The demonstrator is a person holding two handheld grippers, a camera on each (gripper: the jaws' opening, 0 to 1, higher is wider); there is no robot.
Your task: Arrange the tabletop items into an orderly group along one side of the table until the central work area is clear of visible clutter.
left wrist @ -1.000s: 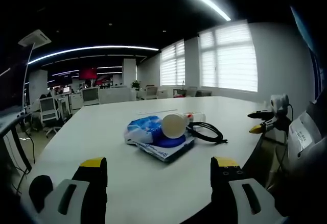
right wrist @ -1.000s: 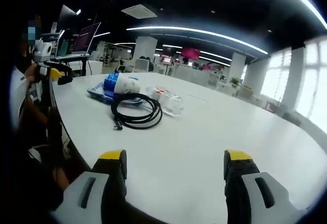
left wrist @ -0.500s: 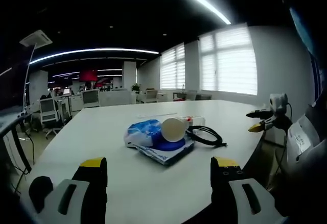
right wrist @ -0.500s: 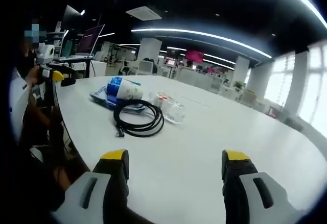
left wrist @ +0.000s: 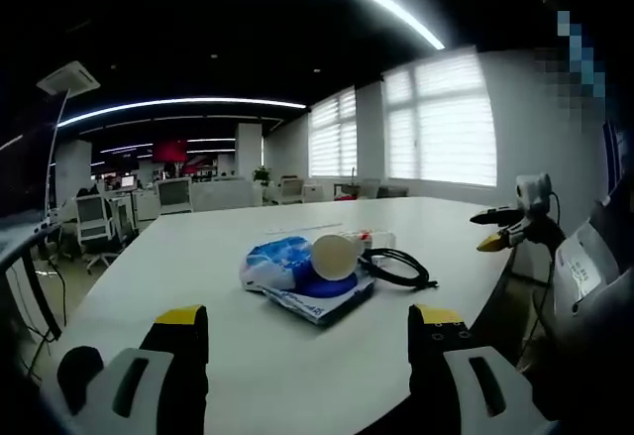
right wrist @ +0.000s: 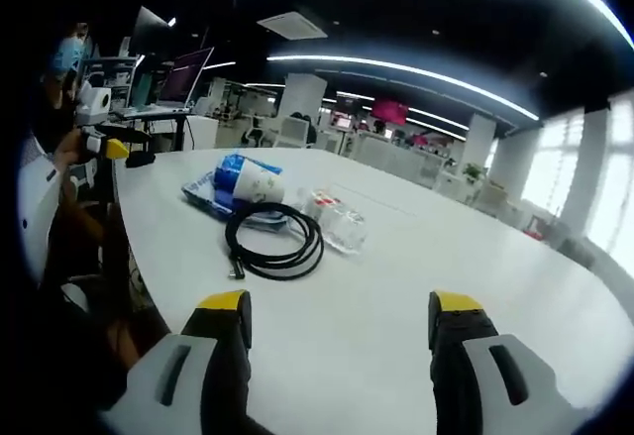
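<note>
**Clutter sits mid-table, nothing gripped**

White office table (left wrist: 198,257): cup (left wrist: 335,254) on blue bag (left wrist: 287,265), black cable (right wrist: 274,240) and clear pack (right wrist: 342,225) just beside it. Left gripper (left wrist: 307,336) and right gripper (right wrist: 337,321) gape wide, empty. Start with the cable; grab it mid-coil.

On the white table (right wrist: 416,286), a coiled black cable (right wrist: 274,242) touches a paper cup (right wrist: 250,183) lying on a blue packet (right wrist: 210,189).
</note>
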